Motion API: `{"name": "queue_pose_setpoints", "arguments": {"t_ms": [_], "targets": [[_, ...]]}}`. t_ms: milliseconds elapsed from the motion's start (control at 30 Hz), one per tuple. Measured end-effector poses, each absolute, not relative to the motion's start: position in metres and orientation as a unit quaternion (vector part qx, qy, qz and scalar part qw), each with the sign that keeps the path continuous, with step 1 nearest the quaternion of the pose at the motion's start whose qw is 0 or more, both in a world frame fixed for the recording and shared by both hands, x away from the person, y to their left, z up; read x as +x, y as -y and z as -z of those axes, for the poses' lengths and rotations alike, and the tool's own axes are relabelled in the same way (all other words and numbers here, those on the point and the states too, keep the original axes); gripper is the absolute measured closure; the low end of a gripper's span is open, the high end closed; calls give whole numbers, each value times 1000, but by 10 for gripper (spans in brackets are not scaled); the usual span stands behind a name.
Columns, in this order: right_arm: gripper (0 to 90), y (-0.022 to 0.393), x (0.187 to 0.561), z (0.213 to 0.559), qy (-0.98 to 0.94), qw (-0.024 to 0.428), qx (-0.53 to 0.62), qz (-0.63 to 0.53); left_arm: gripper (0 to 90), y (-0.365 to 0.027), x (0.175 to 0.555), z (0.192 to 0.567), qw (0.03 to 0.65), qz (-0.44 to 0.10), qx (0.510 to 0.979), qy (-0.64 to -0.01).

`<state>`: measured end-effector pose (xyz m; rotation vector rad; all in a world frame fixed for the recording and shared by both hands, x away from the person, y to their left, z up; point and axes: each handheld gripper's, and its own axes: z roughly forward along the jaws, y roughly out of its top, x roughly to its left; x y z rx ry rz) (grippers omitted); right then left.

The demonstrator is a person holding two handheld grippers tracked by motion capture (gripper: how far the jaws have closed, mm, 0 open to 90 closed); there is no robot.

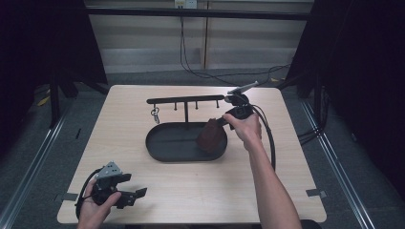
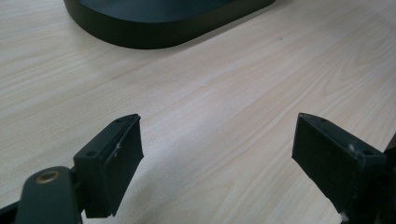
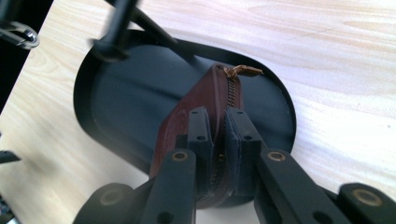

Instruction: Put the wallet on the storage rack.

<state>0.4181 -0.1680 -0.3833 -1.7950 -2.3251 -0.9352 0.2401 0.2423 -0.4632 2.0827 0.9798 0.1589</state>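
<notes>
Brown zip pouch [image 3: 205, 100] gripped over black tray [image 3: 121, 93], touching it

Wallet [image 1: 210, 135] over tray's [image 1: 165, 153] right end; hook rack [image 1: 185, 100] behind tray

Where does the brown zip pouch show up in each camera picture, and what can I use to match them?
High view: the brown zip pouch hangs right of centre, over the tray's right end, held by the right gripper.
Left gripper view: not in it.
Right gripper view: centre, clamped between the jaws.
Shared landmark: the black oval tray.
</notes>
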Motion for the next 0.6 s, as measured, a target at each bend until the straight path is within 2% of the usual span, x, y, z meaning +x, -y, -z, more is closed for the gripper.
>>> {"name": "queue_pose_setpoints", "arguments": {"t_ms": [333, 500, 600], "targets": [[811, 164, 423, 414, 741, 34, -587, 326, 160, -243, 240, 462, 407, -64, 826, -386], [818, 169, 421, 430, 733, 14, -589, 340, 160, -244, 240, 461, 411, -60, 824, -386], [835, 176, 419, 445, 727, 33, -594, 344, 160, -243, 241, 462, 409, -58, 825, -385]]}}
